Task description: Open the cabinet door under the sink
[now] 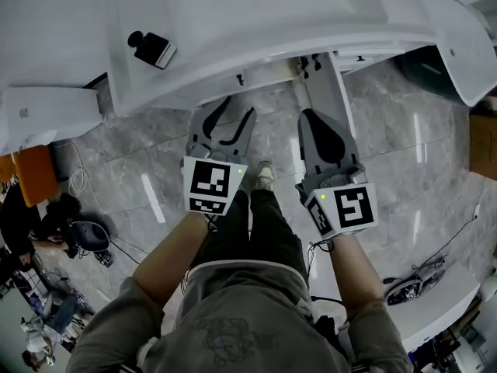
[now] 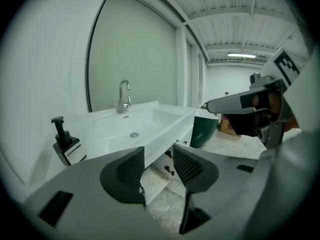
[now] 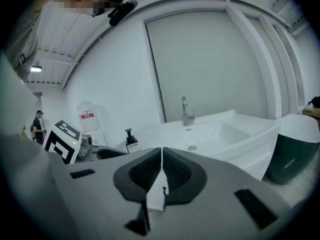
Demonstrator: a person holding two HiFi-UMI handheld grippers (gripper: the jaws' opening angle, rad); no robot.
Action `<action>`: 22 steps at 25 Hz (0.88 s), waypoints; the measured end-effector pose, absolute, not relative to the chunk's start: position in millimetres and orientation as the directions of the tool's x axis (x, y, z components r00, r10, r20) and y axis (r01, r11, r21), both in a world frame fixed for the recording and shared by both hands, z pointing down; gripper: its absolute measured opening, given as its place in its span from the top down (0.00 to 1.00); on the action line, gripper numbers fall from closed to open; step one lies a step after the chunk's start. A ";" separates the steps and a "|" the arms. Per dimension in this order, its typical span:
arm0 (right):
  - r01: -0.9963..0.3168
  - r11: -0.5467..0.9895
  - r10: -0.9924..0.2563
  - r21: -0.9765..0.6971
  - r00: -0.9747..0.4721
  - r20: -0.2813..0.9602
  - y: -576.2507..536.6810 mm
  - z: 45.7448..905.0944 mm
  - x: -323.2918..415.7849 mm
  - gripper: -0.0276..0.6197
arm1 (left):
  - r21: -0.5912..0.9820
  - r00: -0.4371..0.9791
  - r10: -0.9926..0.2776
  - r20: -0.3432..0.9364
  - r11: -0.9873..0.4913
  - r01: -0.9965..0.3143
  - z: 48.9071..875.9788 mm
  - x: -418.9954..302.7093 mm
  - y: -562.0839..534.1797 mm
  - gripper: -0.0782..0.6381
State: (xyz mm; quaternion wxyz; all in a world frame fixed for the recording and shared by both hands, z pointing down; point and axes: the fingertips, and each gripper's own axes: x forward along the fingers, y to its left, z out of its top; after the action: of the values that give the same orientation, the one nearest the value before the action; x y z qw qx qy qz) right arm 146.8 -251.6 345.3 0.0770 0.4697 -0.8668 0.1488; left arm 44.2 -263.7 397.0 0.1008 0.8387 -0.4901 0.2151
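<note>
While L gripper [image 1: 231, 123] stands wide open, empty, and R gripper [image 1: 326, 130] closed on nothing, L should straddle cabinet door [image 1: 324, 92] edge under sink [image 1: 194, 72] squarely, then clamp

Grey marble floor [image 1: 155, 162], white walls [image 3: 115, 74]

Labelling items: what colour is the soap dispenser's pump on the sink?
Black; the soap dispenser pump shows best in the left gripper view.

no readable text, signs or numbers
</note>
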 end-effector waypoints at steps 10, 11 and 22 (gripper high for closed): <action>-0.887 0.404 -0.816 -0.225 -0.460 0.350 -266.2 463.8 148.6 0.91 | -0.004 0.347 -0.755 0.557 -0.420 -0.907 540.6 23.1 -299.4 0.65; -0.889 0.398 -0.816 -0.226 -0.456 0.356 -267.7 475.6 147.6 0.91 | -0.006 0.342 -0.748 0.569 -0.419 -0.908 555.9 22.1 -301.6 0.65; -0.886 0.381 -0.795 -0.264 -0.460 0.396 -274.6 559.1 142.3 0.91 | 0.047 0.302 -0.686 0.662 -0.363 -0.930 682.4 19.1 -332.0 0.65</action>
State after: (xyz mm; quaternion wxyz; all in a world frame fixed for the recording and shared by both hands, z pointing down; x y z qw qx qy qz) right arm 142.3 -274.6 559.1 0.1020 0.5095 -0.8247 0.2232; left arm 19.1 -332.0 682.4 0.2182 0.7767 -0.5203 0.2802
